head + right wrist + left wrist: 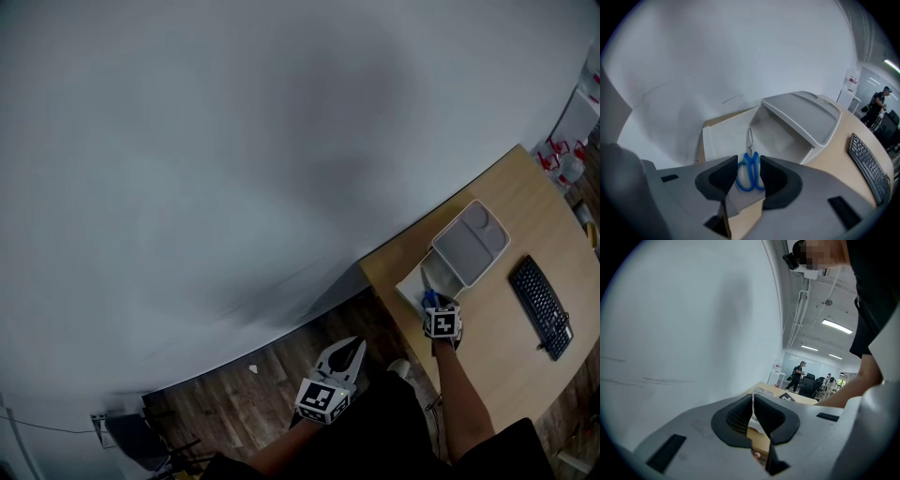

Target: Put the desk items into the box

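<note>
A white box [439, 277] stands open at the desk's near left corner, its lid [473, 242] tipped back to the right. My right gripper [439, 306] hangs over the box. In the right gripper view the blue-handled scissors [750, 146] lie on the floor of the box [726, 136], blades pointing away, with the handles seen between the parted jaws of my right gripper [749, 165]; the pads do not press on them. My left gripper [352, 349] is held low over the floor, off the desk, its jaws [753, 405] together with nothing between them.
A black keyboard [541, 307] lies on the wooden desk [506, 356] right of the box. A pale wall fills most of the head view. A dark chair [131, 441] stands on the wood floor at lower left. People stand far off in the office.
</note>
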